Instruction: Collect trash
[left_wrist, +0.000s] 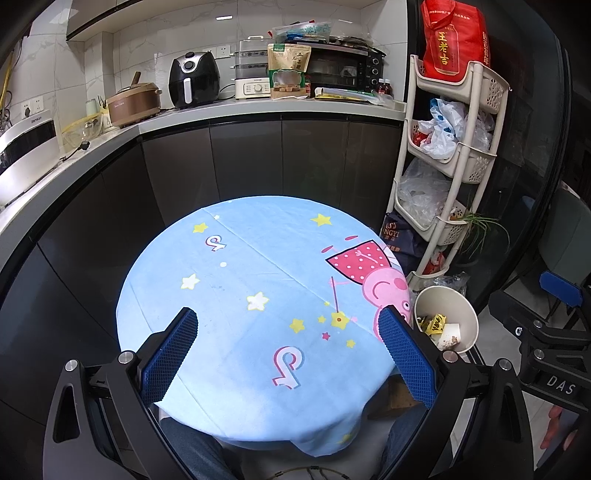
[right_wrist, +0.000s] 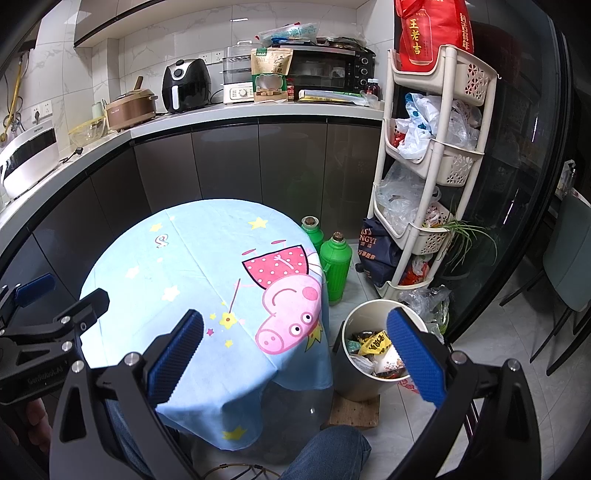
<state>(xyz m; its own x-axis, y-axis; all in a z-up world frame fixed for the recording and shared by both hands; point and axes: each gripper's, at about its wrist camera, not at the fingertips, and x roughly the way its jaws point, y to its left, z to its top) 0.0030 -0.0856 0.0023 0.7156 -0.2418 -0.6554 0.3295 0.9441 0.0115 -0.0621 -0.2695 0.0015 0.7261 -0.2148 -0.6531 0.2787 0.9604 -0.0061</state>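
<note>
One blue cartoon tablecloth (left_wrist: 255, 280), kitchen counter (left_wrist: 221, 110)

grey cabinets (right_wrist: 229, 162), white marble wall tiles (right_wrist: 155, 40), pale tiled floor (right_wrist: 491, 354), cream storage rack (right_wrist: 436, 147).

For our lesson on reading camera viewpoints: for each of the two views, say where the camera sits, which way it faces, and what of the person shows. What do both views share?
Left wrist: sits on the left gripper, facing forward over the blue tablecloth toward the counter; jaws open, jeans below.
Right wrist: sits on the right gripper, further right, facing the trash bin; jaws open, knee below, left gripper at its left edge.
Shared: tablecloth, bin, air fryer, storage rack.
</note>
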